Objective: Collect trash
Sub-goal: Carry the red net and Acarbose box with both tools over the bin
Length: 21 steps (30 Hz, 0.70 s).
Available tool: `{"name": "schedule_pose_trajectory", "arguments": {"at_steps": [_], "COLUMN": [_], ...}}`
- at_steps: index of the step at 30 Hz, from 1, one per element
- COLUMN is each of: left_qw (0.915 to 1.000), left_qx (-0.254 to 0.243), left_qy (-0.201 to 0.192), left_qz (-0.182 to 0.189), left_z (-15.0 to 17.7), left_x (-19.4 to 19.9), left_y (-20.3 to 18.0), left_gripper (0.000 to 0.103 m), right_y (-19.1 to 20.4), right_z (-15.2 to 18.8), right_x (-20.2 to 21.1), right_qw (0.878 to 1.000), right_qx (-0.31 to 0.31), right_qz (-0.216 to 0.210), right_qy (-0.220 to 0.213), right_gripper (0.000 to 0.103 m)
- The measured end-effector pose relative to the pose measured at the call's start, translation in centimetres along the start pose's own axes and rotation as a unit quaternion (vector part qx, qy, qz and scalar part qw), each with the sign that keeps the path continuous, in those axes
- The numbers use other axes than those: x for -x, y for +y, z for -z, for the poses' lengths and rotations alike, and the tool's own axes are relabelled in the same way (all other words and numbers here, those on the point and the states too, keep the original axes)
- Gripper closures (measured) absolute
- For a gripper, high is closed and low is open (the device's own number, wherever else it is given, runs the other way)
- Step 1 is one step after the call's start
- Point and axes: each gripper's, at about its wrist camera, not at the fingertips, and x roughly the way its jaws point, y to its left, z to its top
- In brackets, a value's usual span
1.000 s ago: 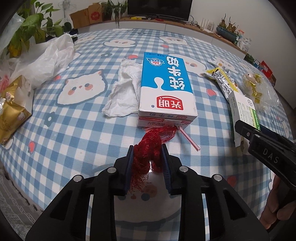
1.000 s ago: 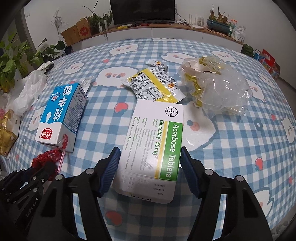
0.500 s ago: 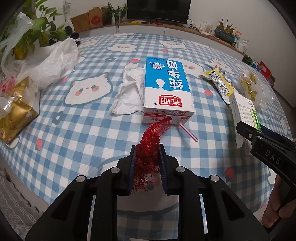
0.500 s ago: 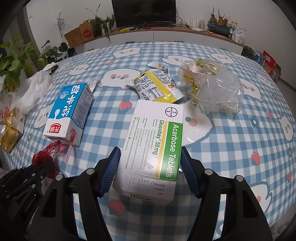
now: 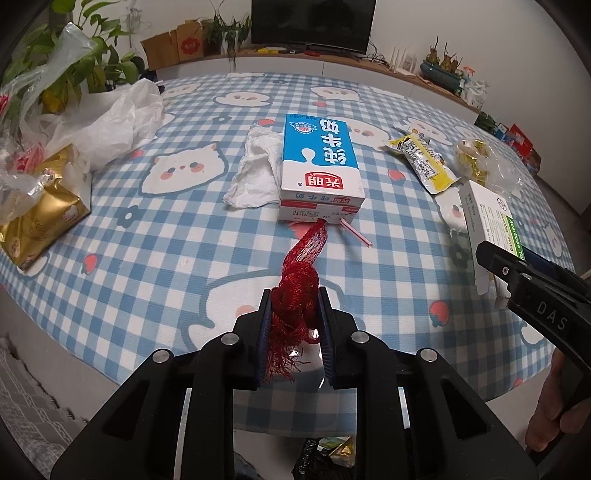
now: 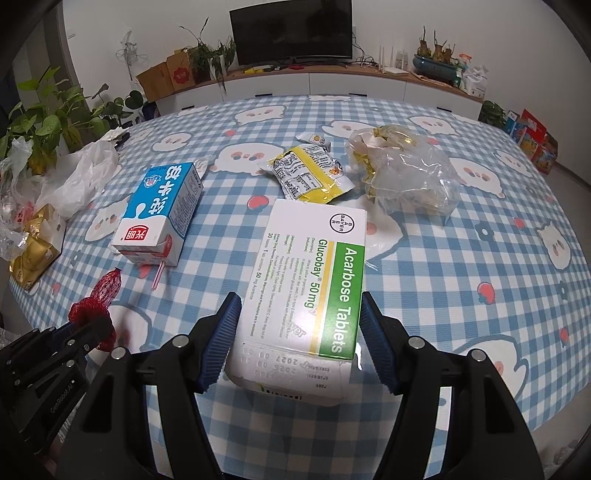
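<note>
left gripper (image 5: pixel 294 321): clamped on red mesh net (image 5: pixel 297 295); bunched knot sits btwn the pads, frayed end hangs below them, free tail stretches fwd toward milk carton (image 5: pixel 319 162)
net tail: tip looks to touch carton's near bottom edge in left view; right view shows tip (image 6: pixel 110 282) a bit short of carton, can't tell for sure
right gripper (image 6: pixel 299 332): jaws wide, pads on both long sides of tablet box (image 6: pixel 310 284); contact looks firm, box near end sticks out past desk edge
tablet box: white w/ green stripe, "Acarbose Tablets" print, lying flat, long axis pointing away from cam
milk carton: blue/white, on its side, near desk centre; pink straw (image 5: pixel 356 232) on cloth just beside its near end
tissue (image 5: pixel 255 173): crumpled white, touching carton's left side
yellow wrapper (image 6: pixel 308 173): just beyond tablet box far end, small sachet (image 6: pixel 314 138) behind it
clear bag (image 6: pixel 406 173): crumpled, gold bits inside, right of wrapper
desk (image 6: pixel 480 229): blue/white check cloth w/ cat print
desk left edge: white plastic bag (image 5: pixel 110 122), gold pack (image 5: pixel 40 210) near it
bkgd: TV (image 6: pixel 291 31) on low cabinet, plants (image 6: pixel 55 122) at left
</note>
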Motion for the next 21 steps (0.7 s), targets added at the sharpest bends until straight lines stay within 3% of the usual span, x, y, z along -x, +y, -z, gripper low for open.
{"name": "schedule_pose_trajectory", "arguments": {"at_steps": [21], "left_qw": [0.9999], "left_qx": [-0.005], "left_qy": [-0.013], "left_qz": [0.003], "left_z": [3.6], "left_x": [3.2], "left_y": [-1.0], "left_gripper": [0.081], "right_y": [0.2], "right_z": [3.6], "right_x": [4.8], "right_qw": [1.000], "right_qx": [0.010], "right_qz": [-0.007], "right_qy": [-0.020], "right_gripper": [0.041]}}
